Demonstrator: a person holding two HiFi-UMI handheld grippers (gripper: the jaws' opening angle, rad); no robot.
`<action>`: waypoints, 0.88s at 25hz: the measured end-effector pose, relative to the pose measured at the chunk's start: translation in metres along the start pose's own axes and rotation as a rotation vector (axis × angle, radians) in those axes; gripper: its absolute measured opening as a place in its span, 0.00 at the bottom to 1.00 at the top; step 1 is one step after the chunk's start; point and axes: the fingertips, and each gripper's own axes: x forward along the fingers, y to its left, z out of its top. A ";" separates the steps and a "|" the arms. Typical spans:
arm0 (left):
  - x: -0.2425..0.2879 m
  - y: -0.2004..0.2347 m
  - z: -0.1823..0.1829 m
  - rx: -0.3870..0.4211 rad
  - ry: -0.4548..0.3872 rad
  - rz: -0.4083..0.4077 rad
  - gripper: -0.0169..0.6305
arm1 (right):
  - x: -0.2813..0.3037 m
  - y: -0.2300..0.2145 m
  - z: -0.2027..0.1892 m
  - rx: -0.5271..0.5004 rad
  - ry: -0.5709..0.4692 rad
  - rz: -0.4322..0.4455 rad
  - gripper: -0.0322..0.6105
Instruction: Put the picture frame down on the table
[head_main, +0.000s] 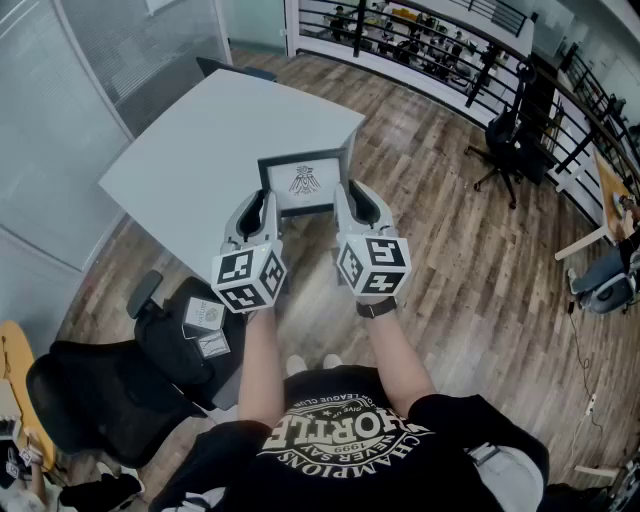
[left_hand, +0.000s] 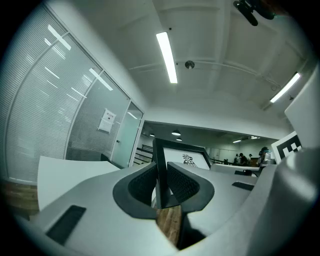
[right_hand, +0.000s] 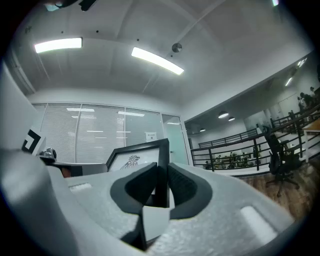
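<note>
Head view shows a person holding the black rectangular picture frame (head_main: 303, 182), with its white mat and small dark bird emblem, between two grey grippers at the near edge of the light grey table (head_main: 190, 150). The left gripper (head_main: 263, 205) has the frame's left side and the right gripper (head_main: 349, 198) its right side, the picture facing the person. The left gripper view has the left gripper (left_hand: 162, 186) with its ribbed black pads pressed together on the frame (left_hand: 184, 158), whose thin dark edge stands upright between them, brown wooden floor (left_hand: 169, 220) showing below. In the right gripper view the right gripper (right_hand: 163, 184) is likewise clamped on the frame's (right_hand: 134, 159) other side edge. Whether the frame's lower edge touches the table cannot be told.
</note>
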 end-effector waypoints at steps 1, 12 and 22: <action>0.002 -0.004 -0.001 -0.002 0.002 -0.003 0.13 | -0.002 -0.004 0.001 0.002 -0.002 -0.005 0.16; 0.001 -0.048 -0.016 0.012 0.030 0.009 0.14 | -0.028 -0.044 -0.012 0.095 0.031 -0.067 0.16; 0.033 0.014 -0.025 -0.028 0.036 0.065 0.14 | 0.035 -0.024 -0.041 0.096 0.084 -0.016 0.16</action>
